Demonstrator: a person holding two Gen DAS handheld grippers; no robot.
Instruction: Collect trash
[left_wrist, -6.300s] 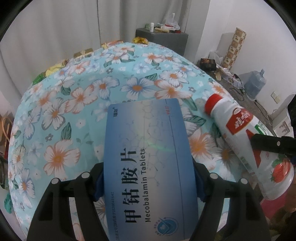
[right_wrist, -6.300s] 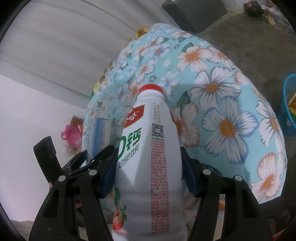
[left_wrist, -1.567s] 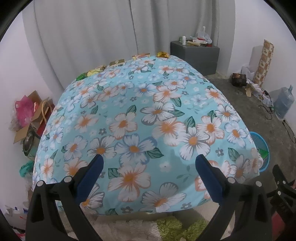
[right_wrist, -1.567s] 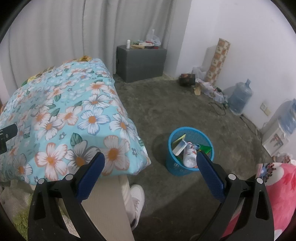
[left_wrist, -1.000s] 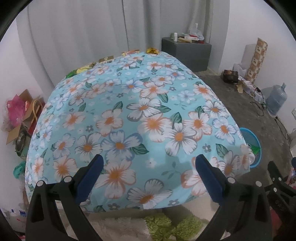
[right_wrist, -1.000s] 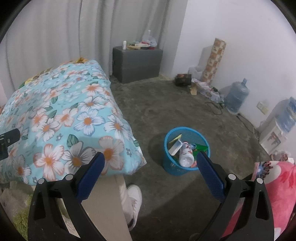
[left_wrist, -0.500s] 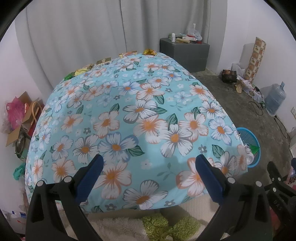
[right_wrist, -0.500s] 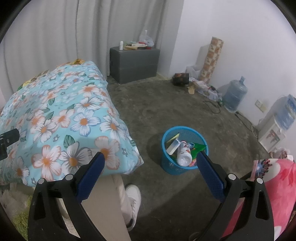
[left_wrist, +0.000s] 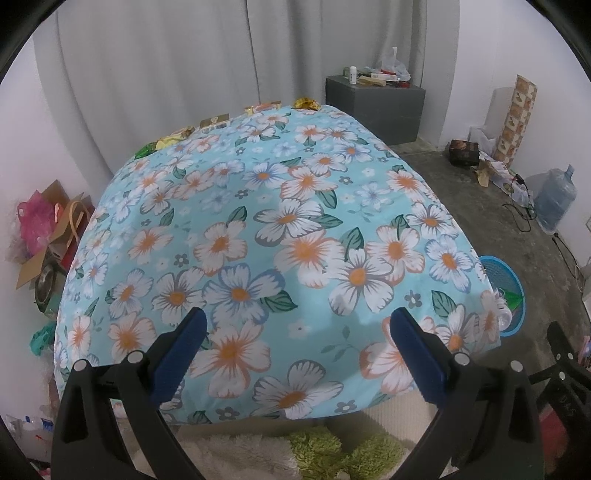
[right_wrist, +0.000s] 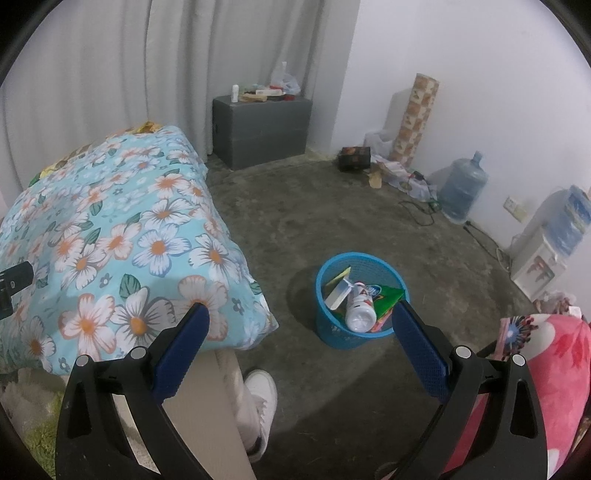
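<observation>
Hovering spread and empty, the left hand-held gripper (left_wrist: 295, 325) faces the floral table (left_wrist: 280, 229); the right hand-held gripper (right_wrist: 299, 321), equally spread, overlooks the blue basket (right_wrist: 332, 332) holding a bottle (right_wrist: 360, 308).

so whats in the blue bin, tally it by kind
In the blue bin:
bottles: 1, white bottle
boxes: 1, pale box
green packets: 1, green packet
yellow scraps: 1, yellow scrap
Total visible: 4
</observation>
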